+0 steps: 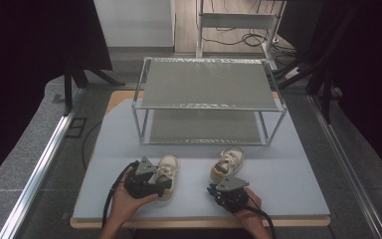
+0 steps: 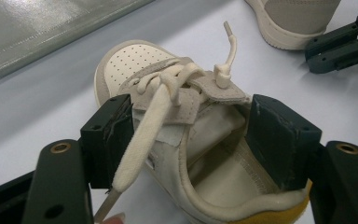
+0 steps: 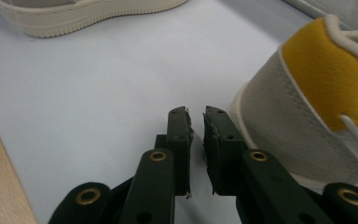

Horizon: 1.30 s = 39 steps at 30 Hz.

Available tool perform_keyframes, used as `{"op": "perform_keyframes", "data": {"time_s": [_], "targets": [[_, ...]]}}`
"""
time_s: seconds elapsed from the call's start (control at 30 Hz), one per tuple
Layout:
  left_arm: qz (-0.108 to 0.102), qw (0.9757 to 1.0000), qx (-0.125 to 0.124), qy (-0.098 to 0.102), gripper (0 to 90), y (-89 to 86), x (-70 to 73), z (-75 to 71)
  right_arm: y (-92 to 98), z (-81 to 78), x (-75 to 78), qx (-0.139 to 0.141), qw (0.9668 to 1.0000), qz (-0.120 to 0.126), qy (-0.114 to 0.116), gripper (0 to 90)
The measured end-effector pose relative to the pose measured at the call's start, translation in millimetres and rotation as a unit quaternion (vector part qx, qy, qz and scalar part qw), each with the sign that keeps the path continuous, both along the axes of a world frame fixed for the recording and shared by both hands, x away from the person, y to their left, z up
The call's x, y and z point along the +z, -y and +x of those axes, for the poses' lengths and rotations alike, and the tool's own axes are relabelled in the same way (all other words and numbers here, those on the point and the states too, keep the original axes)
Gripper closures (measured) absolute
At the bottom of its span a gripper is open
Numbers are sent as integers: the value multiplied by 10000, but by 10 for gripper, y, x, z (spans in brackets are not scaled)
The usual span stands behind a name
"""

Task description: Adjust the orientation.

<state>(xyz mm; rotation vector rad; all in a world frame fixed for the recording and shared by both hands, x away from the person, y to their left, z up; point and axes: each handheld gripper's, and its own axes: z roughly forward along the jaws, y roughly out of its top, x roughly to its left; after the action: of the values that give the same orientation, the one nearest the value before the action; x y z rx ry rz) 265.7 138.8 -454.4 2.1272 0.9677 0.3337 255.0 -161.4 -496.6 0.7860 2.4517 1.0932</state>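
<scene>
A small cream-and-grey suede sneaker with a perforated toe, loose flat laces and a yellow heel tab sits on the pale blue table mat in front of the wire shelf rack — the left gripper is clamped across its collar. Its twin sneaker stands just beside the right gripper, whose jaws are nearly closed on nothing — a thin gap remains.

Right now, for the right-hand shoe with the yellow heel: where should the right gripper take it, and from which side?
Grip the right shoe at its collar by the yellow heel tab. That heel faces the right gripper, whose jaws stand nearly closed and empty beside it. Probably open them and come from behind and above, one jaw inside the opening.
</scene>
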Motion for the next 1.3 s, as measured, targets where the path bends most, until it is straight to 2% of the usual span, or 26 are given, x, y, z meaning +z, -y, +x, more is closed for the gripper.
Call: {"op": "perform_keyframes", "data": {"time_s": [0.57, 1.3], "targets": [[-107, 9999, 2, -16, 299, 3, -21, 8, -6, -11, -28, -60, 9999, 67, 75, 733], [-154, 9999, 11, -24, 292, -2, -30, 12, -14, -25, -37, -86, 9999, 93, 111, 718]]}}
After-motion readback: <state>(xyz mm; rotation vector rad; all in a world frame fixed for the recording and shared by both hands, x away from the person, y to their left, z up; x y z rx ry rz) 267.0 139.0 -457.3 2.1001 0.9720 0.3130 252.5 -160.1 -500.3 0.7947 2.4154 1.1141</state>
